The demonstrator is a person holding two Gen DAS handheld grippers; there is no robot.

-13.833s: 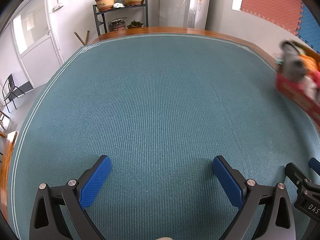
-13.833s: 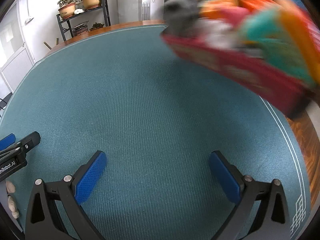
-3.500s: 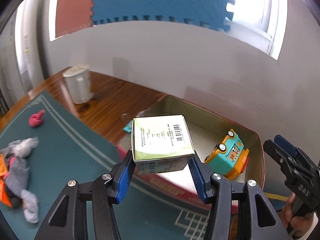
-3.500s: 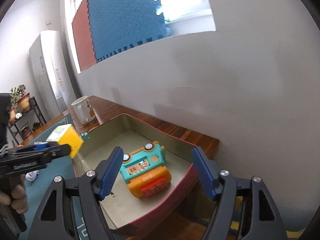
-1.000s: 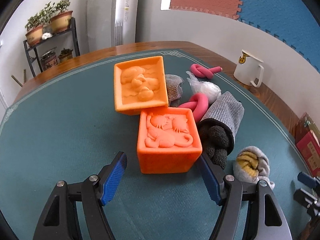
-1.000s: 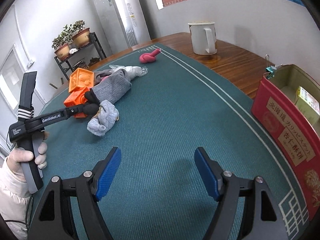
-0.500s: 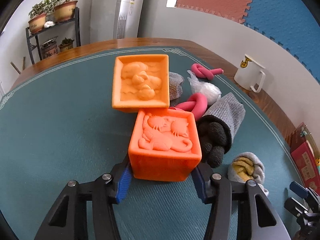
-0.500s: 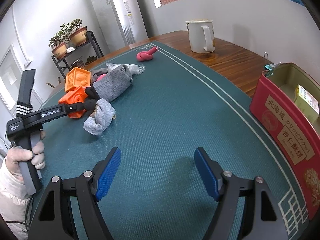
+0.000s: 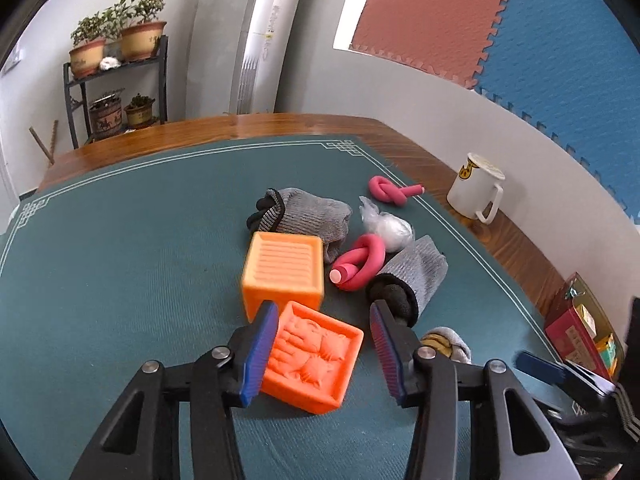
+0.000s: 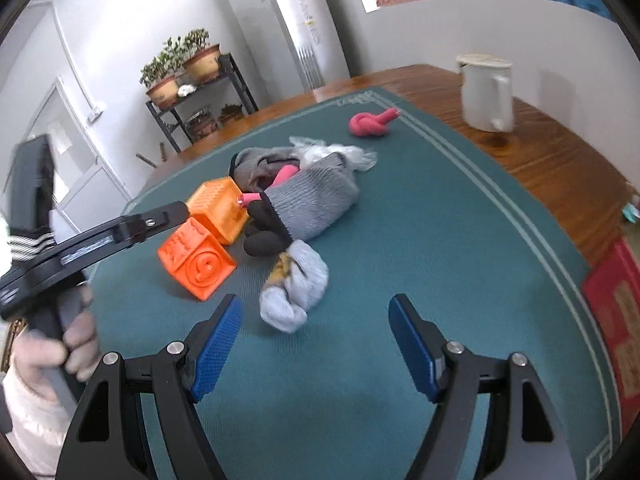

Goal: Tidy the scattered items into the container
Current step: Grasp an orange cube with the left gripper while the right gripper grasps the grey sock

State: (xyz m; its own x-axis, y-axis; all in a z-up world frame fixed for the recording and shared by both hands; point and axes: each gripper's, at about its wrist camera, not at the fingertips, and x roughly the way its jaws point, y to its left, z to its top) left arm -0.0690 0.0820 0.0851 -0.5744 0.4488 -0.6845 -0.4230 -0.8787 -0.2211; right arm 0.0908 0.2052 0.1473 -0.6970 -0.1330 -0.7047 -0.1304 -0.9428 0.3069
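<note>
My left gripper (image 9: 322,354) has its jaws a cube's width apart. Between them is a tilted orange cube (image 9: 310,364) with a raised picture; only the left pad touches it. In the right wrist view the cube (image 10: 196,258) is on the green mat below the left gripper's fingers (image 10: 160,216). A second orange cube (image 9: 284,274) has rolled onto a ribbed face. Grey gloves (image 9: 412,280), pink foam knots (image 9: 362,264) and a balled sock (image 10: 294,290) lie beside them. My right gripper (image 10: 316,348) is open and empty, just short of the sock. The red tin (image 9: 580,328) is at the right.
A white mug (image 9: 476,188) stands on the wooden table edge at the far right. A clear plastic bag (image 9: 388,226) lies among the gloves. A plant shelf (image 9: 116,92) and a tall white unit stand behind the table.
The left gripper has pulled up and back; the cube it held has slipped, tipped over and now sits loosely between the jaws. The second cube rolled over. The right gripper moved closer to the sock.
</note>
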